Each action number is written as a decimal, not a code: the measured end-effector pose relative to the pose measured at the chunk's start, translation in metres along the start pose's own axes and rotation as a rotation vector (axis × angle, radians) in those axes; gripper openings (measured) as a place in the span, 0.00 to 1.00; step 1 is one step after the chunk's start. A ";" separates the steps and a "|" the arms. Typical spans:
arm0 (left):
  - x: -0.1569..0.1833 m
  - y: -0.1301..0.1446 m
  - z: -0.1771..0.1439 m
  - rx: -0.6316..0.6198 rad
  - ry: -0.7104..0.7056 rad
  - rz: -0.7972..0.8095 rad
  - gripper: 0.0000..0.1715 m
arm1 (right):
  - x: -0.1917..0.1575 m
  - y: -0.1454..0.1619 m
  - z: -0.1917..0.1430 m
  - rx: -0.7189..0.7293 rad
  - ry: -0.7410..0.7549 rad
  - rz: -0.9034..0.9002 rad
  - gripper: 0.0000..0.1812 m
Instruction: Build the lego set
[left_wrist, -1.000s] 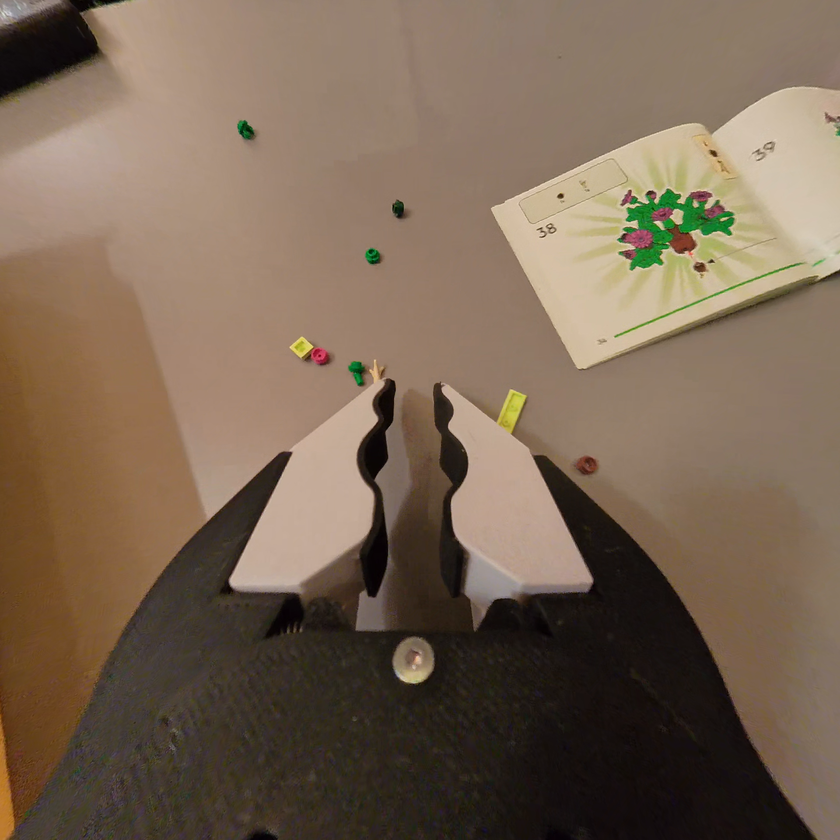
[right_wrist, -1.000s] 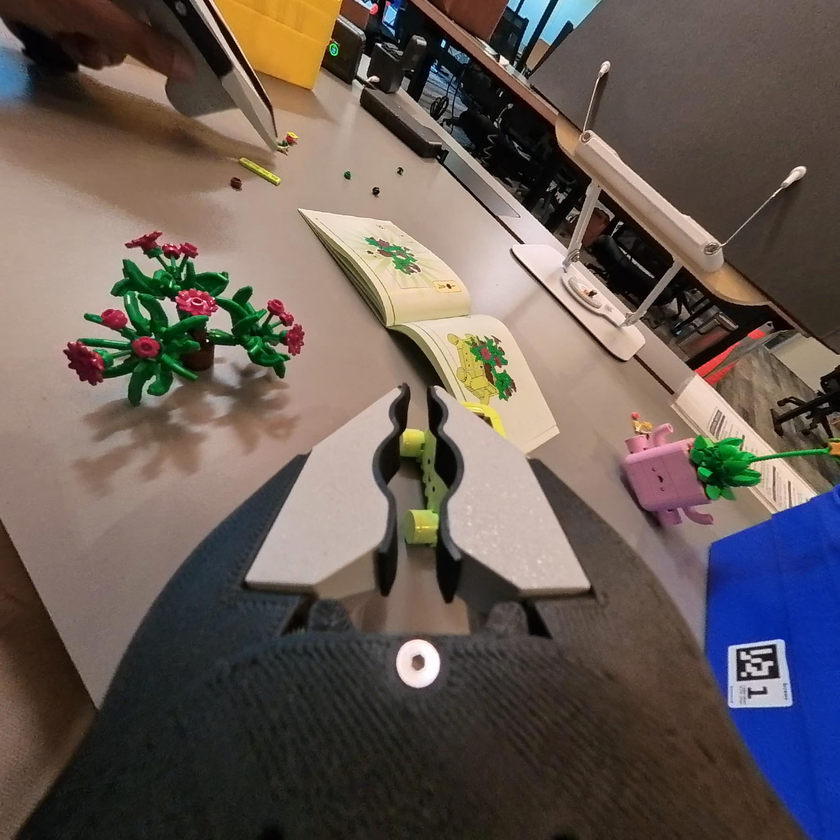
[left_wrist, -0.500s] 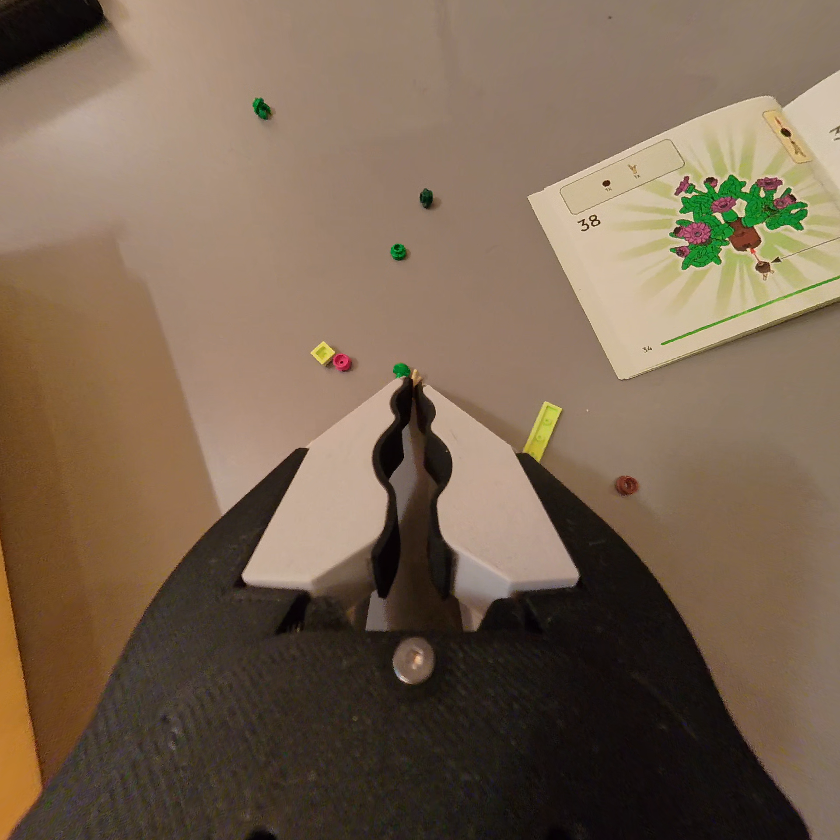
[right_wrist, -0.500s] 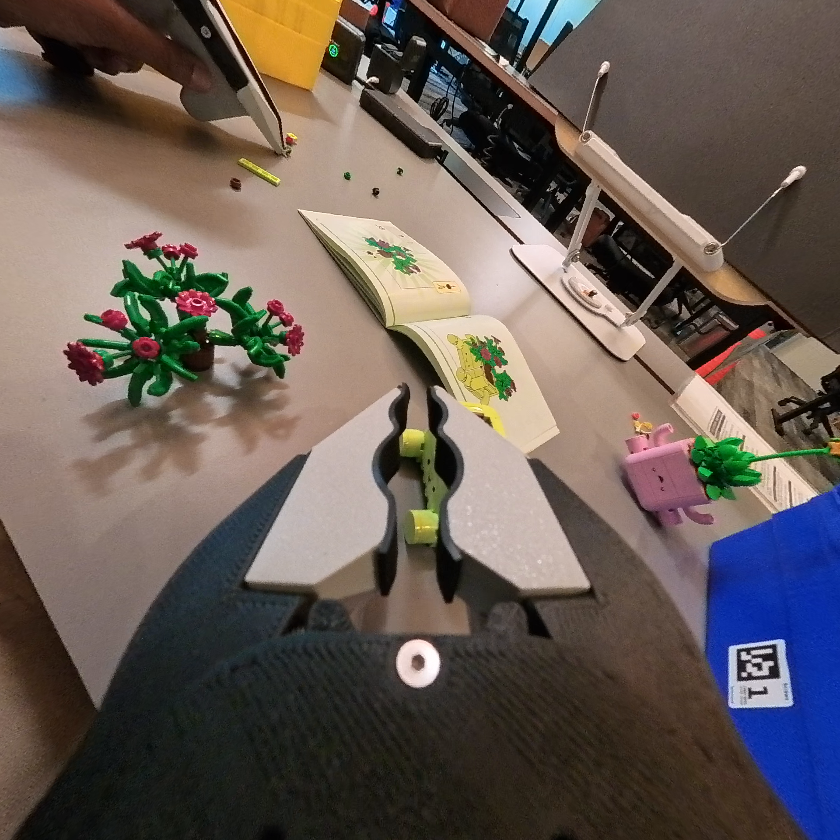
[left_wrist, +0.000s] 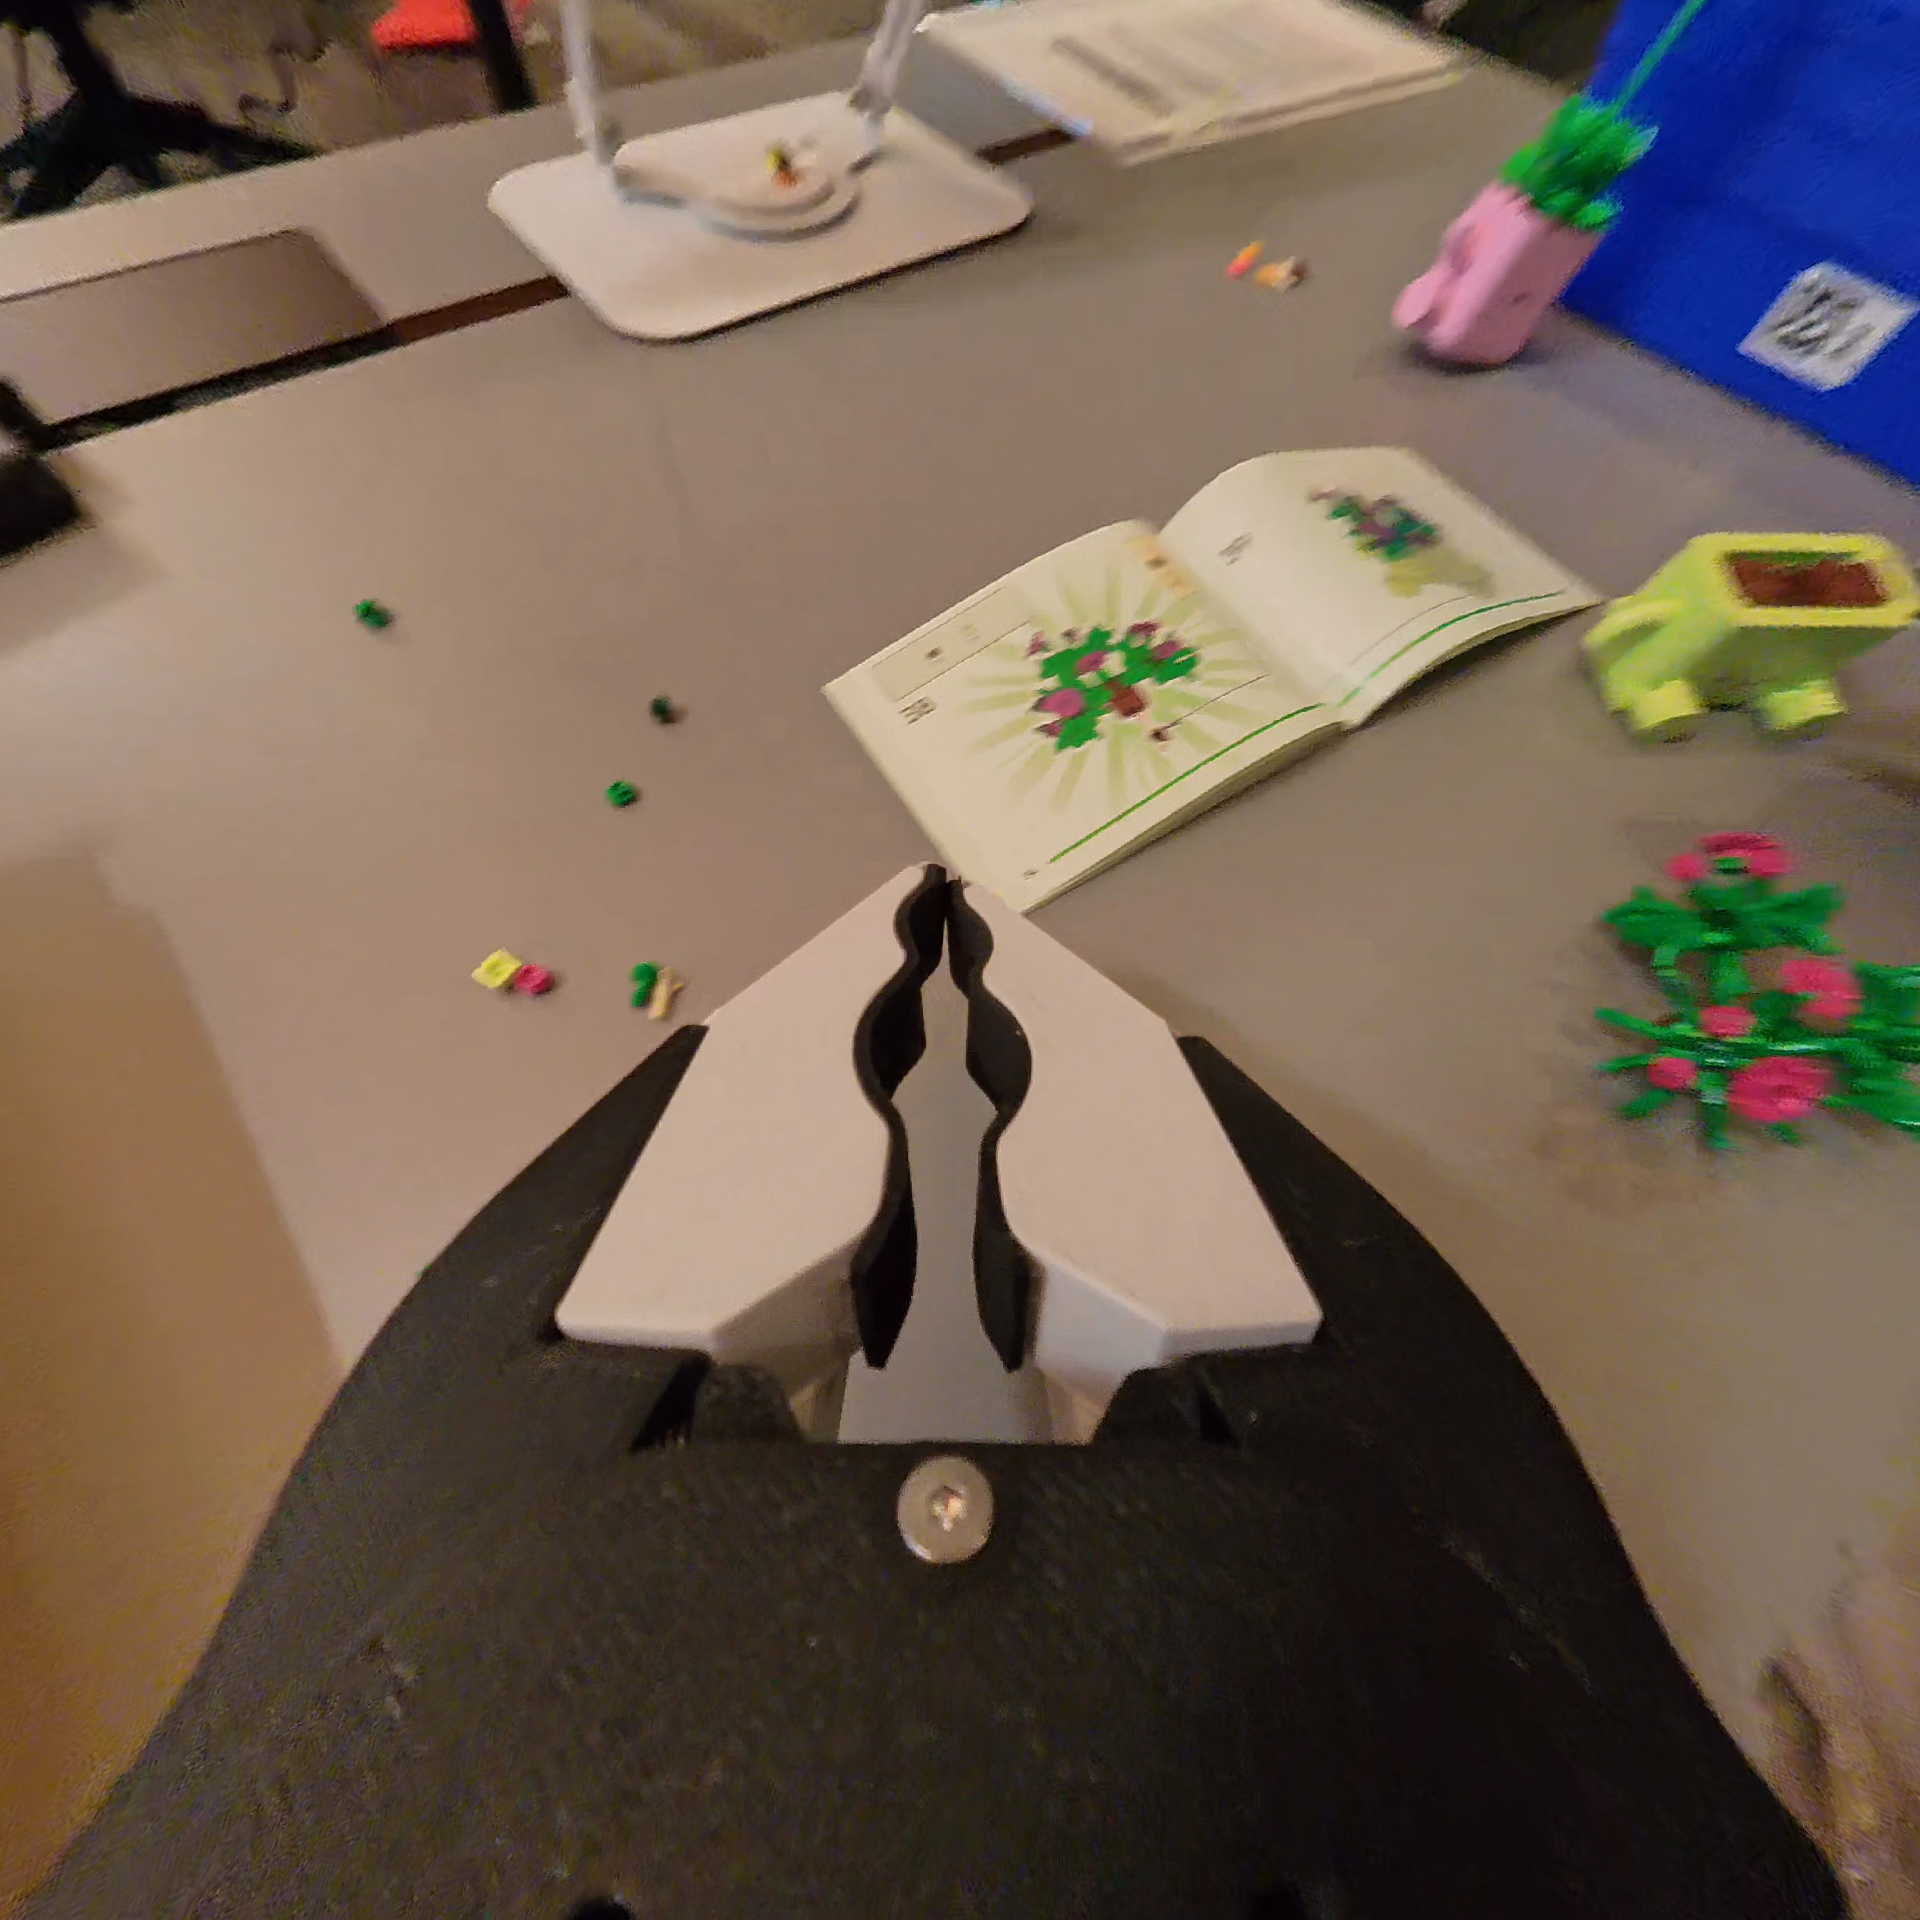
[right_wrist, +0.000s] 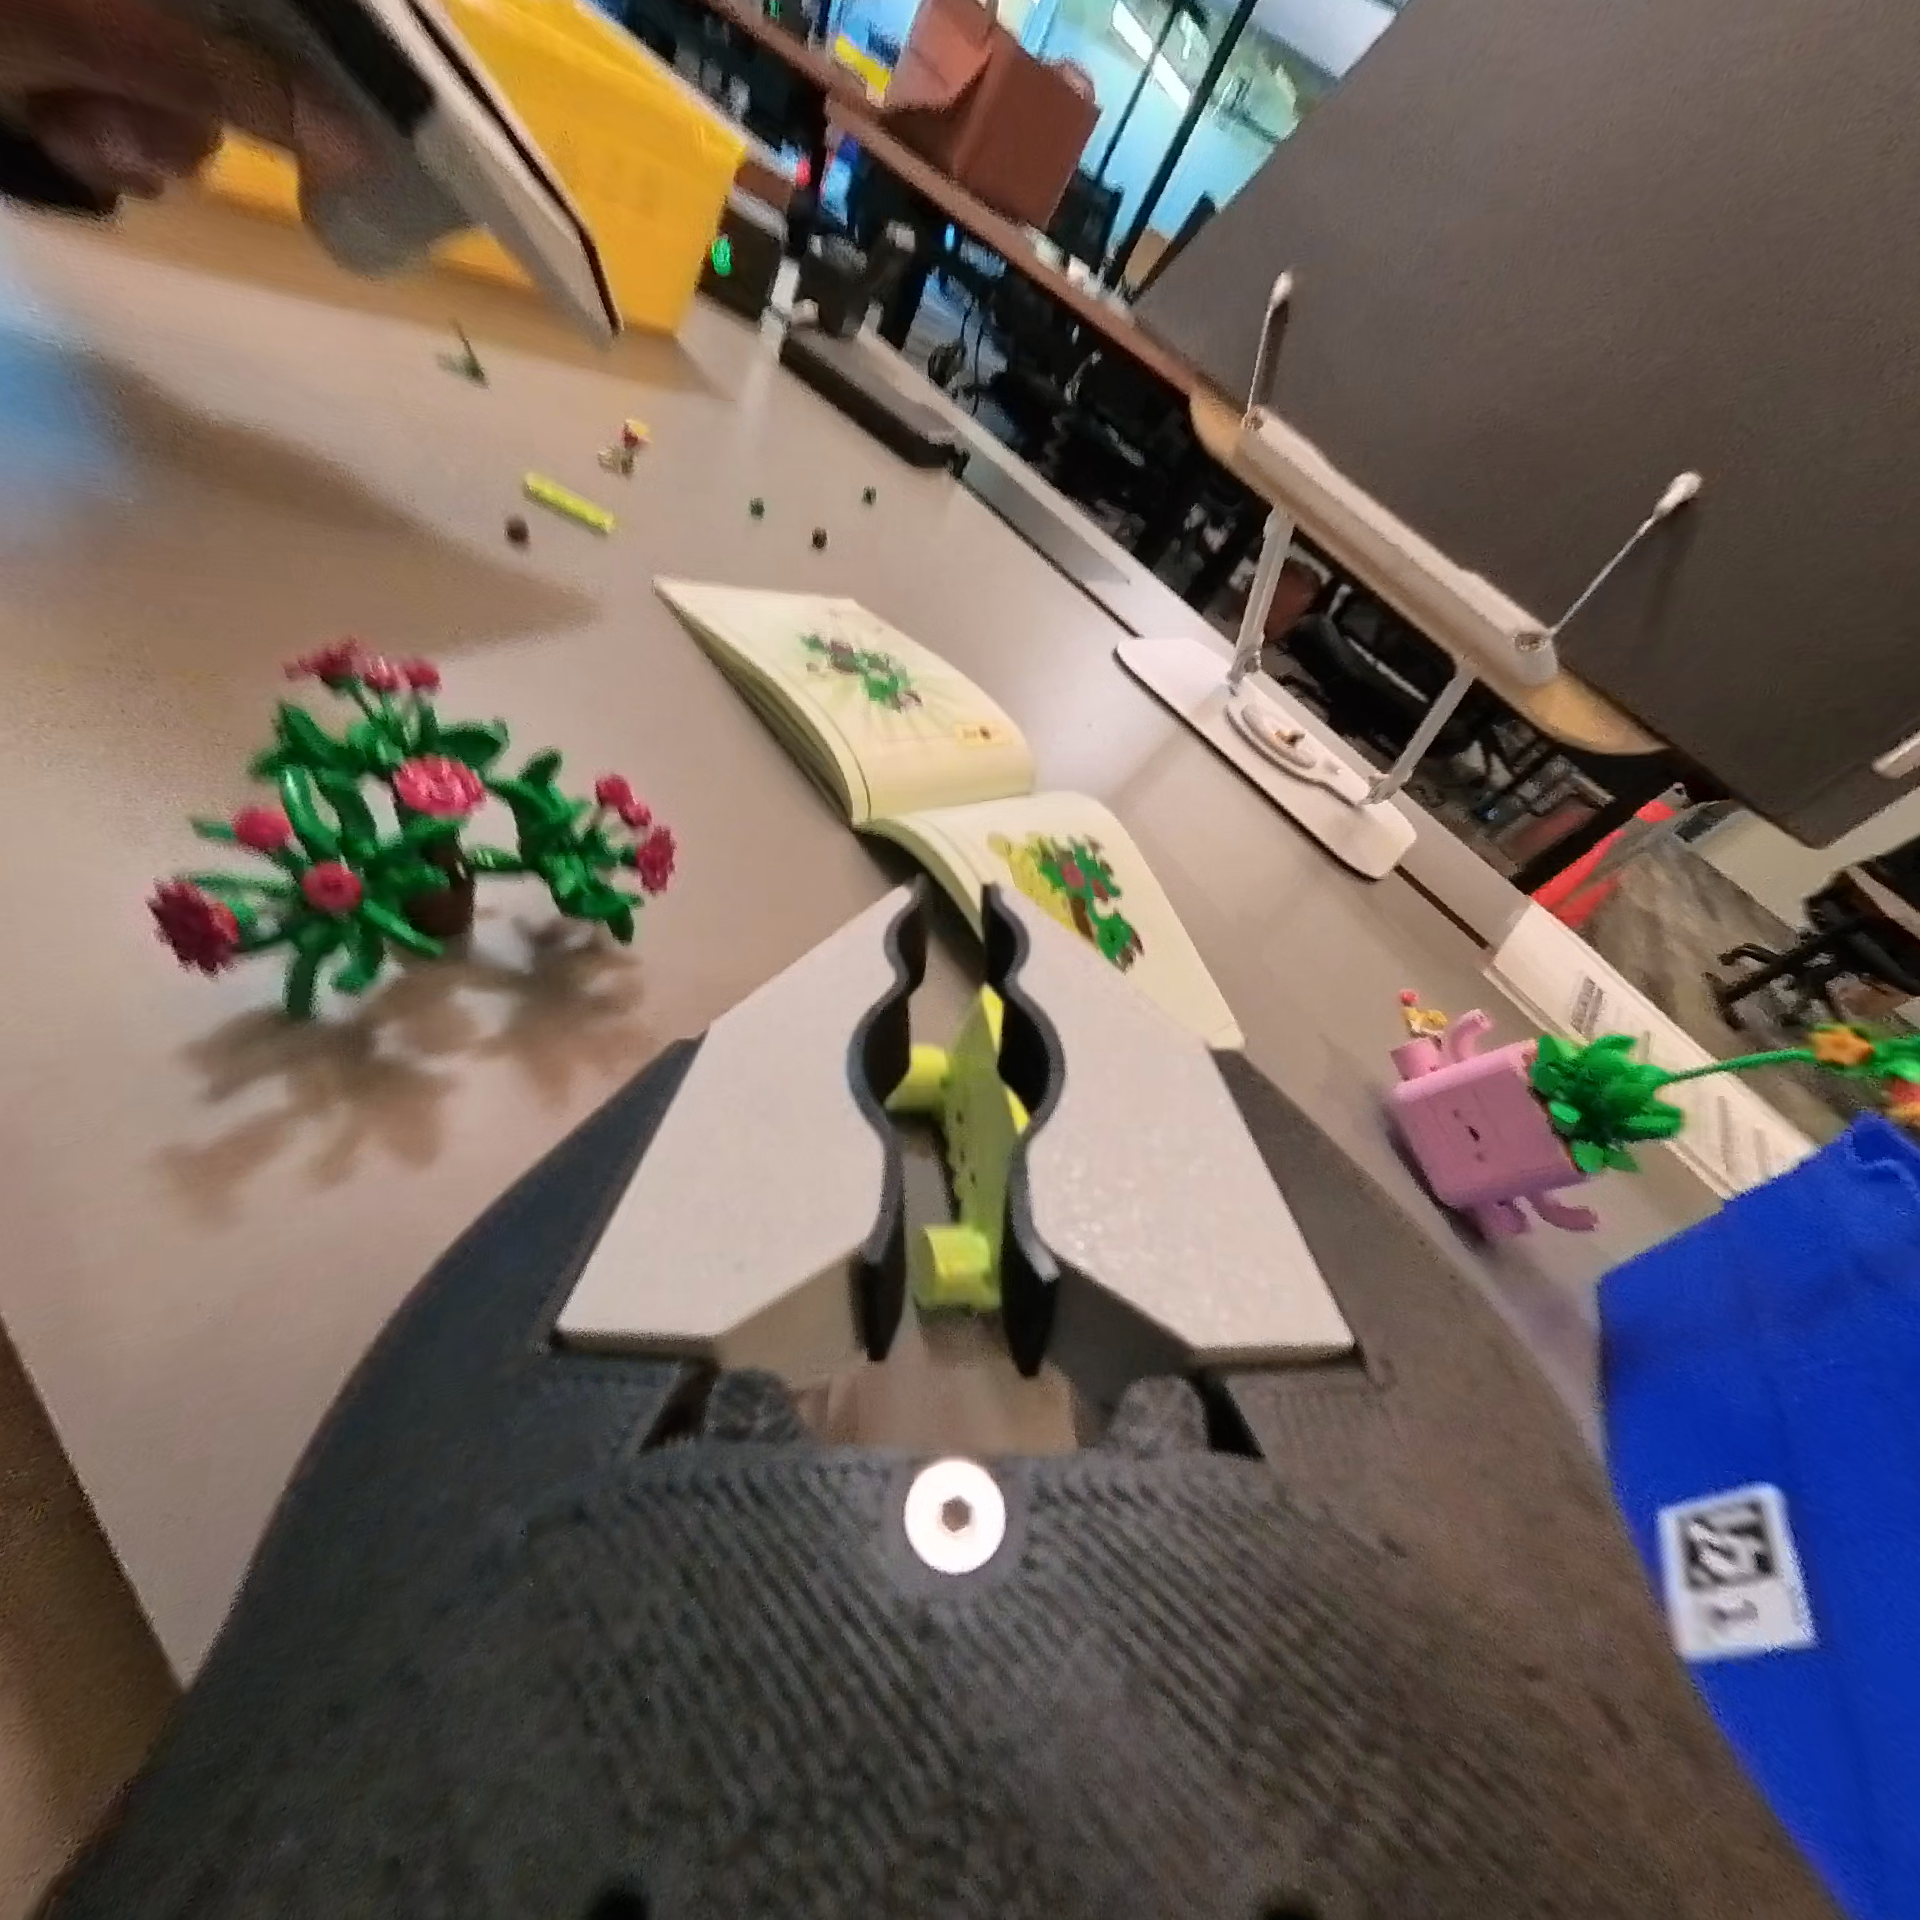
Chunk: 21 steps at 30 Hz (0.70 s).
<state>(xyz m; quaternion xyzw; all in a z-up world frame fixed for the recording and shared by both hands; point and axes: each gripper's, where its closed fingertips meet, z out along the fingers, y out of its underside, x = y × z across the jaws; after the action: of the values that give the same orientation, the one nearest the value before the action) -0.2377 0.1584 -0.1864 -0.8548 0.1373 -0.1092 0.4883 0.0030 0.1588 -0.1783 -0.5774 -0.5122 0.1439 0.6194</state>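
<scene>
My left gripper (left_wrist: 945, 883) is shut with nothing visible between its tips, held above the grey table (left_wrist: 727, 540). It also shows raised at the far left of the right wrist view (right_wrist: 597, 317). Loose pieces lie to its left: a green and a tan piece (left_wrist: 649, 987), a yellow tile (left_wrist: 497, 969) and a pink stud (left_wrist: 533, 979). My right gripper (right_wrist: 954, 914) is shut on a lime green pot (right_wrist: 966, 1132), which also shows in the left wrist view (left_wrist: 1745, 644). The green plant with red flowers (right_wrist: 416, 842) stands left of it, and shows blurred (left_wrist: 1766, 997).
An open instruction booklet (left_wrist: 1195, 665) lies mid-table. Green studs (left_wrist: 621, 795) are scattered to its left. A lime plate (right_wrist: 566, 504) and a brown stud (right_wrist: 516, 532) lie farther off. A pink pot model (right_wrist: 1475, 1132), a blue bag (right_wrist: 1766, 1403), a lamp base (right_wrist: 1268, 727) and a yellow bin (right_wrist: 603, 156) stand around. Left tips to right tips: about 25 cm. About 9 cm separates my left fingertips from the tan piece (left_wrist: 649, 987). It is also in sight in the right wrist view (right_wrist: 623, 459). My right tips are about 35 cm from the pink stud (left_wrist: 533, 979), my left tips only 12 cm. It is also in sight in the right wrist view (right_wrist: 636, 444).
My left gripper closed next to the green and tan pieces, then lifted and swung right, leaving them on the table. The lime pot has tilted a little in my right gripper.
</scene>
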 end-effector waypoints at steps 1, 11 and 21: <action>0.008 -0.003 -0.002 0.019 0.022 -0.001 0.00 | -0.001 -0.008 0.001 0.034 -0.010 0.033 0.06; 0.080 -0.014 -0.002 0.121 0.218 0.077 0.00 | -0.044 -0.061 0.056 0.001 -0.385 0.364 0.07; 0.098 -0.018 0.000 0.182 0.352 0.057 0.00 | -0.052 -0.078 0.088 -0.026 -0.631 0.610 0.10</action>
<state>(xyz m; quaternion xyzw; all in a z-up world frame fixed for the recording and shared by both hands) -0.1435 0.1334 -0.1655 -0.7708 0.2341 -0.2550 0.5349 -0.1226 0.1460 -0.1522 -0.6379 -0.4841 0.4829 0.3544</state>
